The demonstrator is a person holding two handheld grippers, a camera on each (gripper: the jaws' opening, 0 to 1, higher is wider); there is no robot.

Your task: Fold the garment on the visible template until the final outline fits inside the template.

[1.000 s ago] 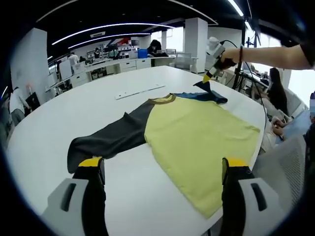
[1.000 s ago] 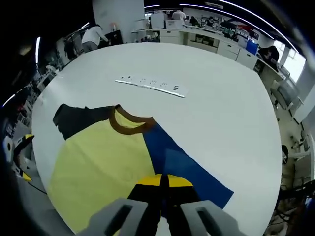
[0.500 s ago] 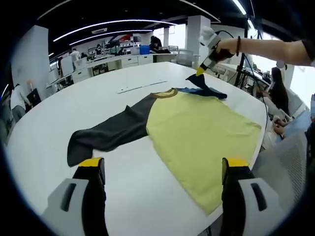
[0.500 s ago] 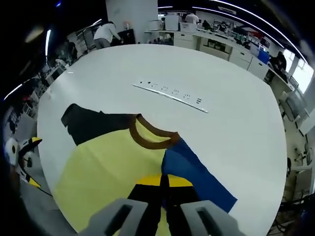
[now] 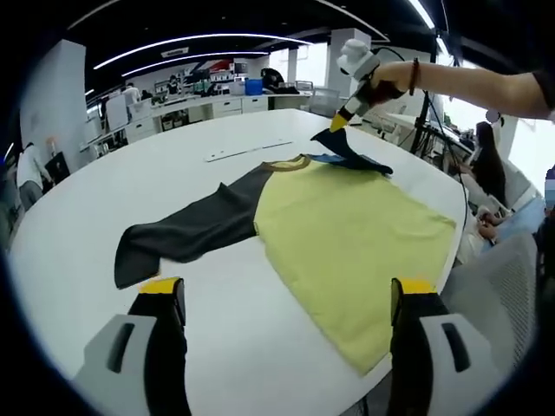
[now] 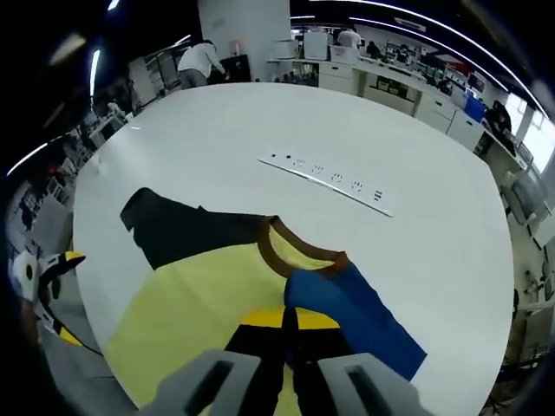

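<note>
Shirt (image 5: 347,251) lay spread on a big white round table (image 5: 113,186), its yellow body reaching to the table edge nearest the seated person (image 5: 486,160) in the left gripper view. A dark grey sleeve (image 5: 186,236) stretched out flat from the brown collar (image 5: 288,164) toward the table's middle. The blue sleeve (image 5: 351,156) on the opposite side was lifted off the surface at its end. The right gripper (image 5: 336,124) showed in the left gripper view at the end of an outstretched arm (image 5: 473,84), its yellow-tipped jaws pinched together on that blue sleeve, holding the cloth up above the shirt's shoulder. In the right gripper view the same right gripper (image 6: 284,319) had its jaws pressed closed with blue fabric (image 6: 355,314) running out from under the tips, the brown collar (image 6: 299,255) just beyond, the yellow body (image 6: 204,303) to one side and the grey sleeve (image 6: 186,232) farther off. A long white strip (image 6: 334,180) with dark marks lay flat on the table (image 6: 416,251) past the collar, well apart from the shirt. The left gripper (image 5: 286,299) hung above the near table edge with its two jaws spread wide and nothing between them, apart from the shirt. It also appeared at the rim of the right gripper view as a yellow-tipped shape (image 6: 48,277) beside the table edge. Desks and shelves stood in the room behind.
</note>
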